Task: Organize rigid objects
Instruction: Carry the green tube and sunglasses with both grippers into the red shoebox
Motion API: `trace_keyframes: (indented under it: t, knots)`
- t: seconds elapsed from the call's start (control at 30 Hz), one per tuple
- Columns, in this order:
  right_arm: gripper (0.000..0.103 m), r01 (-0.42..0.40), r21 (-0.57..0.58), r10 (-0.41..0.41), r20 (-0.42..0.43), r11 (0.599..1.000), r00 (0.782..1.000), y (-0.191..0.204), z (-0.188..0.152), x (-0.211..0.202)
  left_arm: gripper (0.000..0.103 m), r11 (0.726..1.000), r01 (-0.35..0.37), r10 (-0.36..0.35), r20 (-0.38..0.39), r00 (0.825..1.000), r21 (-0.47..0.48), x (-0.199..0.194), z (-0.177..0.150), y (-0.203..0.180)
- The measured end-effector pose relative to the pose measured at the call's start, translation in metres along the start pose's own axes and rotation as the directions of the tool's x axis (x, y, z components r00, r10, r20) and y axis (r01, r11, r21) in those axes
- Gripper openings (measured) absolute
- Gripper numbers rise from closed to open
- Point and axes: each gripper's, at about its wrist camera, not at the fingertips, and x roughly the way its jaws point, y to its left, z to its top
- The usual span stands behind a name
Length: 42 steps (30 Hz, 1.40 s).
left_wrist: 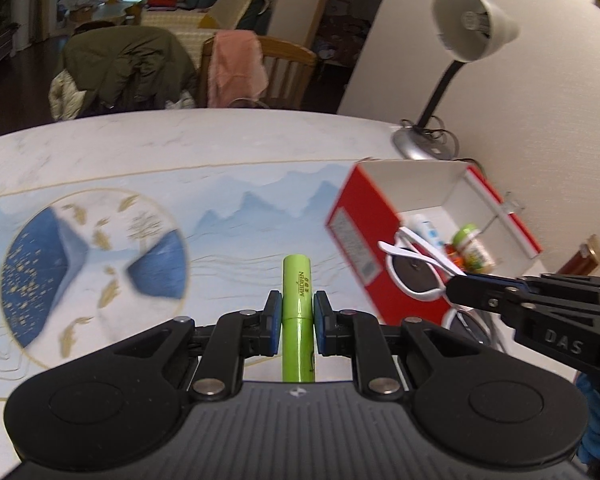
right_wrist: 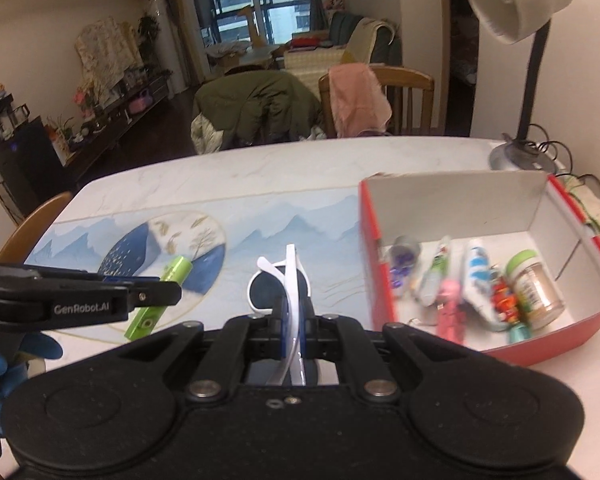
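Observation:
My left gripper (left_wrist: 297, 312) is shut on a lime green tube (left_wrist: 297, 296) and holds it above the table mat; the tube also shows in the right wrist view (right_wrist: 168, 284). My right gripper (right_wrist: 292, 312) is shut on white sunglasses (right_wrist: 284, 280) with dark lenses, held left of the red box (right_wrist: 496, 344). In the left wrist view the sunglasses (left_wrist: 416, 268) hang at the box's near corner (left_wrist: 364, 240). The box holds several items, among them a green-lidded jar (right_wrist: 534, 288), tubes (right_wrist: 474, 276) and a pink thing (right_wrist: 448, 304).
A desk lamp (right_wrist: 516, 4) stands behind the box with its base (right_wrist: 516, 156) and cables on the table. A painted blue mat (left_wrist: 140, 240) covers the marble table. Chairs draped with a green coat (right_wrist: 256, 104) and pink cloth (right_wrist: 356, 96) stand at the far edge.

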Motion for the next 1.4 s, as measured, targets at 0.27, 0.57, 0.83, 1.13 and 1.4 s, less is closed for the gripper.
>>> trace_keyframes:
  t: [0.27, 0.57, 0.83, 1.13, 1.4]
  knots:
    - [0.004, 0.016, 0.010, -0.017, 0.025, 1.000, 1.000, -0.043, 0.007, -0.011, 0.016, 0.999, 0.023, -0.024, 0.016, 1.000, 0.039, 0.013, 0.016, -0.054]
    - [0.004, 0.041, 0.033, -0.042, 0.034, 0.999, 0.999, -0.105, 0.013, -0.014, 0.016, 0.997, 0.030, -0.031, 0.012, 0.999, 0.070, 0.042, 0.030, -0.109]
    - [0.004, 0.065, 0.058, -0.067, 0.027, 0.996, 0.997, -0.160, 0.018, -0.006, 0.016, 0.995, 0.023, -0.022, -0.013, 1.000, 0.095, 0.079, 0.039, -0.148]
    - [0.004, 0.075, 0.082, -0.075, -0.007, 0.994, 0.997, -0.201, 0.021, 0.020, 0.016, 0.994, -0.011, 0.019, -0.066, 0.998, 0.111, 0.127, 0.047, -0.172]
    - [0.003, 0.062, 0.044, -0.060, -0.044, 0.997, 0.997, -0.204, 0.017, 0.047, 0.016, 0.993, -0.050, 0.062, -0.114, 0.992, 0.110, 0.171, 0.061, -0.177]
